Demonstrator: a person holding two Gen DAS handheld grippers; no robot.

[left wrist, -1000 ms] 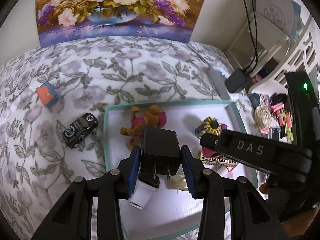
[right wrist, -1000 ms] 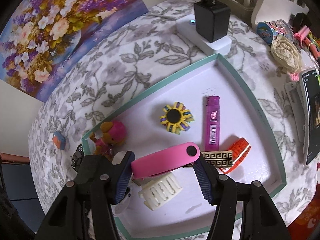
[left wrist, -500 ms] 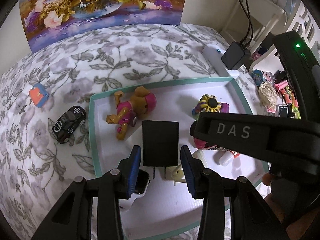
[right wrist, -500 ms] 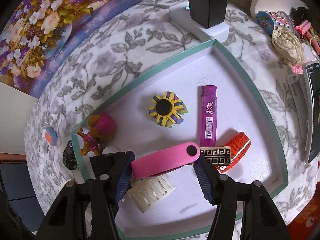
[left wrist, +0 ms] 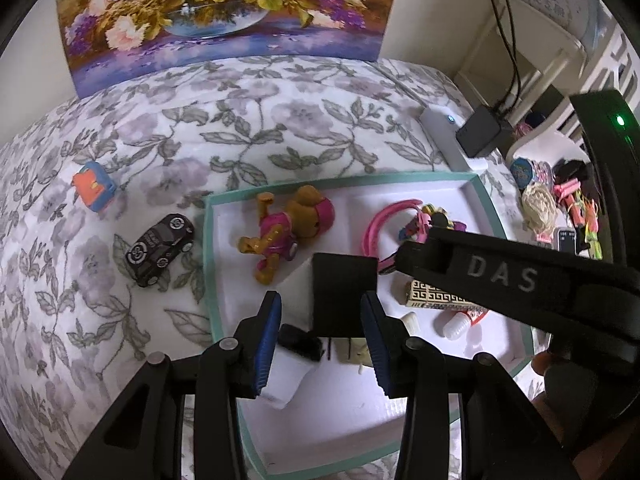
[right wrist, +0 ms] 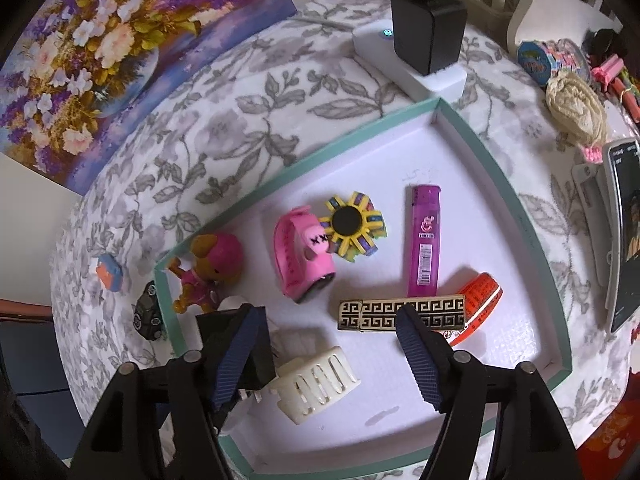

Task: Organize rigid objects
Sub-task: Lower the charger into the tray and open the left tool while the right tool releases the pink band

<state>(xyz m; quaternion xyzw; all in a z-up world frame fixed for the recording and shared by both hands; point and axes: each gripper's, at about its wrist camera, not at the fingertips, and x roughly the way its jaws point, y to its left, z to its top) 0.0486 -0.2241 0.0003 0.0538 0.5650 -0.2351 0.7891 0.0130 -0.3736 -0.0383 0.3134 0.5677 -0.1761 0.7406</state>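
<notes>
I am holding the black charger [left wrist: 345, 292] in the left gripper [left wrist: 320, 334], above the near left part of the tray [left wrist: 206, 248]. Its jaws are narrow, clamping the block's two flat sides, with the prongs pointing down toward the tray floor. I judge it stiff, fairly dense and smooth-faced, so the flat sides are the right hold; the prongs are the part I would not grip.

Out on the floral cloth, left of the tray, a small orange-and-blue toy [left wrist: 94, 186] and a black toy car [left wrist: 160, 245] are waiting. Both look light and hard; the car should be taken across its body.

Inside the tray I am seeing a toy pup [right wrist: 210, 270], a pink wristband [right wrist: 302, 256] touching a yellow spinner [right wrist: 352, 226], a white hair claw [right wrist: 316, 380], a purple lighter [right wrist: 425, 240], a black-and-gold patterned bar [right wrist: 402, 314] and an orange band [right wrist: 478, 300].

The right gripper [right wrist: 320, 356] is opening its jaws over the tray, with nothing between them.
</notes>
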